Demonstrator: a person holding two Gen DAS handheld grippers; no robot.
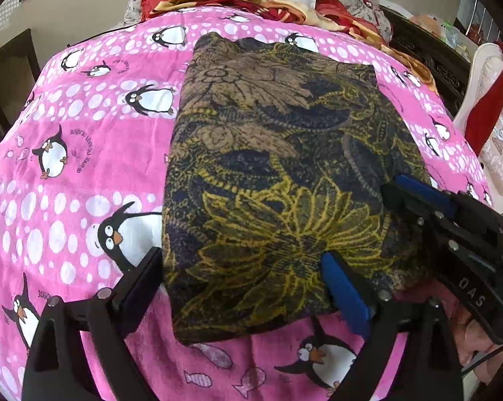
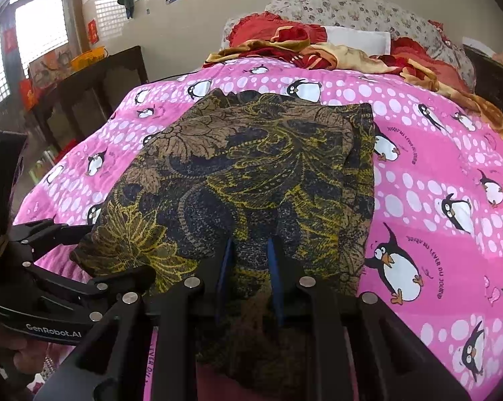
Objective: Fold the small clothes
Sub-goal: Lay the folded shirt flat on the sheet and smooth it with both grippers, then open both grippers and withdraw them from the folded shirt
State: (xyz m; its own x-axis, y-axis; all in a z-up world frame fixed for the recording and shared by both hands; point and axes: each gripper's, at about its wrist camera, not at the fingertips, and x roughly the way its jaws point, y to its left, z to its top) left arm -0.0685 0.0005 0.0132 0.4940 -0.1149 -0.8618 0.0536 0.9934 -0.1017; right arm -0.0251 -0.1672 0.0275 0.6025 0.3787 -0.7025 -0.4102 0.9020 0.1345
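Left wrist view showed the folded patterned garment lying flat on the pink penguin blanket. Its near right edge was pinched by the right gripper, nearly closed. Wide apart, the left gripper straddled the near edge, holding nothing.

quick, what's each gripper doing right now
left gripper: open, jaws wide astride the near edge of the patterned cloth, gripping nothing.
right gripper: shut on the patterned cloth.

Pink penguin blanket covers bed; red-gold bedding near floral pillows.
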